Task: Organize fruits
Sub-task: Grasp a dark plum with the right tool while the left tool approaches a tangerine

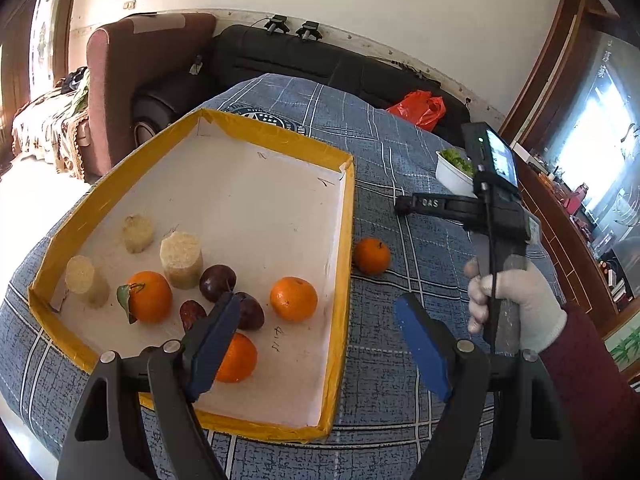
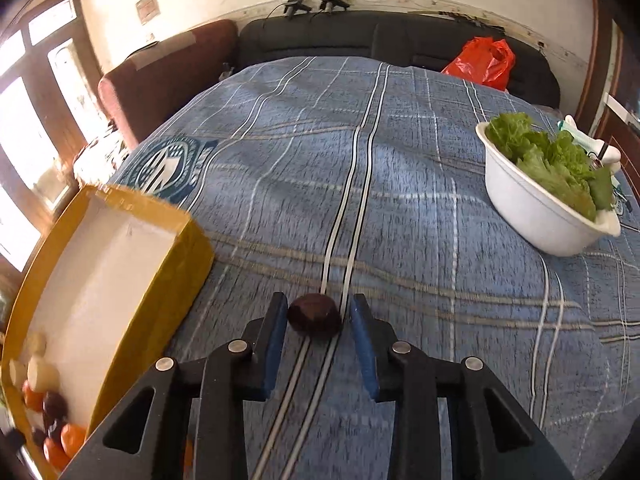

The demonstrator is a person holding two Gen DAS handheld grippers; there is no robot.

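Grasping the small dark purple plum (image 2: 315, 316) is the step in hand, judged from how the right gripper (image 2: 318, 320) brackets it: the fruit lies on the blue plaid tablecloth (image 2: 400, 208) between the two blue-padded fingers (image 2: 276, 344), the left pad touching its side and the right pad at or just beside the other. The jaws are nearly closed on the plum. A sound grip would keep the fruit centred on the pads and squeeze gently, since a ripe plum probably bruises and its round skin may slip. To the tool's left stands the shallow yellow-edged cardboard tray (image 2: 192, 248), the likely destination.

The left gripper (image 1: 316, 344) hangs open and empty over the tray's near right edge.

Left wrist view only: the tray's contents, namely three pale cylindrical blocks (image 1: 181, 260), dark plums (image 1: 218, 282) and three oranges (image 1: 293, 298), one loose orange mandarin (image 1: 371, 256) on the cloth just right of the tray, and the gloved hand (image 1: 516, 300) holding the right tool. Right wrist view only: the gripped plum and the white bowl of green lettuce (image 2: 536, 216) shown clearly, far right.
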